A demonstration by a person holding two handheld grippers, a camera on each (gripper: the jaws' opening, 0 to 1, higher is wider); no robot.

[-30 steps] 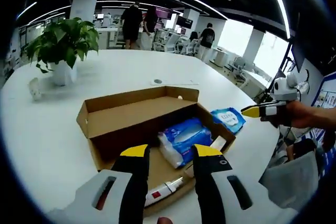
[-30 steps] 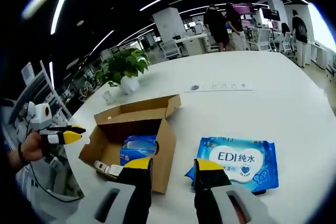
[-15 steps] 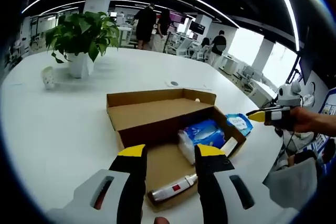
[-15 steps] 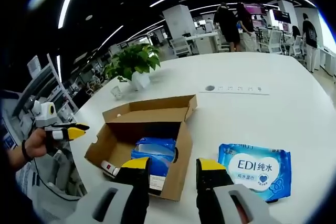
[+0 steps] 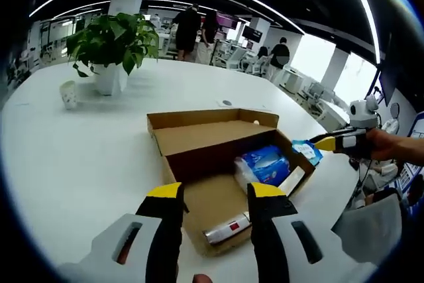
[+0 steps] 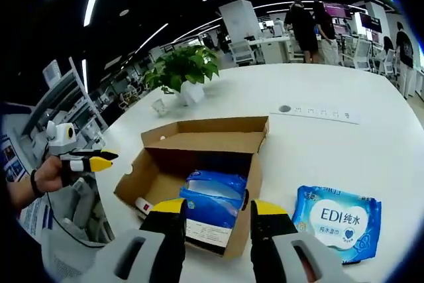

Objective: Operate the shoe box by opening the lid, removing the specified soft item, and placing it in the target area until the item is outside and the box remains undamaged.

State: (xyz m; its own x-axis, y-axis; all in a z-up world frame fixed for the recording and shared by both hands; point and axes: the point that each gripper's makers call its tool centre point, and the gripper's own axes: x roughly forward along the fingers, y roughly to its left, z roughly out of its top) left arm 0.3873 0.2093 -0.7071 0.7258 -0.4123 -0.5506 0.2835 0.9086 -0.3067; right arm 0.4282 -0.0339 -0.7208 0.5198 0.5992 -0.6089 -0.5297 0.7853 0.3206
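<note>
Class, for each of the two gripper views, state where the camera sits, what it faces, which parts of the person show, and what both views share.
Left gripper view: rides the left gripper, facing the open brown cardboard shoe box; a hand holds the right gripper.
Right gripper view: rides the right gripper, facing the box's opposite side; a hand holds the left gripper.
Shared: box, blue soft pack, potted green plant, white table.

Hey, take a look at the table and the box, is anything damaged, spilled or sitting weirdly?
Nothing stands out. The brown cardboard shoe box sits open on the white table with its lid folded back and no visible tears. A blue soft pack and a small white tube lie inside. The blue wet-wipe pack lies flat beside the box.
</note>
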